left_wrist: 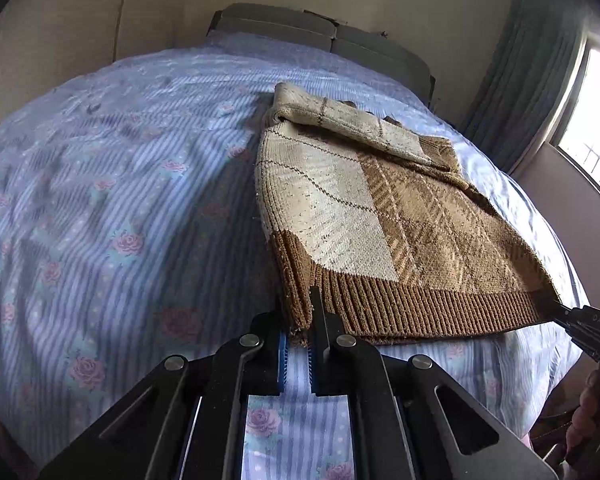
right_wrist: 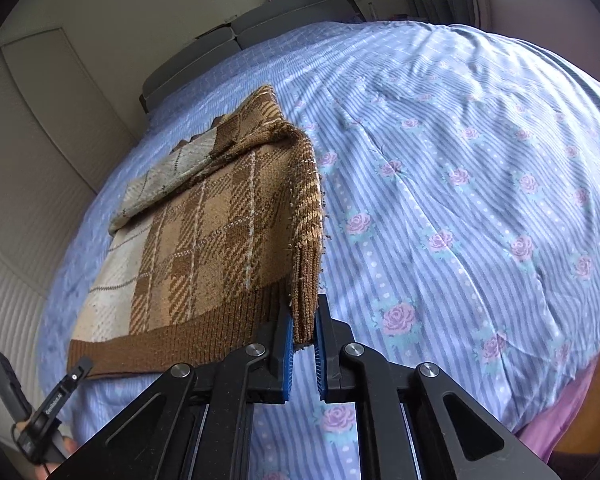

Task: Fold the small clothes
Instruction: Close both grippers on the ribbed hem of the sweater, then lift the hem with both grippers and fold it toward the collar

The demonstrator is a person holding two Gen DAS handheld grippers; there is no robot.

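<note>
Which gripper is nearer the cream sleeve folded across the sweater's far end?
Left, slightly. The left gripper pinches the hem corner on the cream side, below the cream sleeve; the right gripper pinches the opposite, brown-plaid corner of the sweater.

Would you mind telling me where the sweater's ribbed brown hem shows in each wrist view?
Left wrist: hem runs across lower centre to the right edge, its near corner pinched in the left gripper.
Right wrist: hem runs from lower left to centre, its corner pinched in the right gripper.
Shared landmark: grey headboard.
</note>
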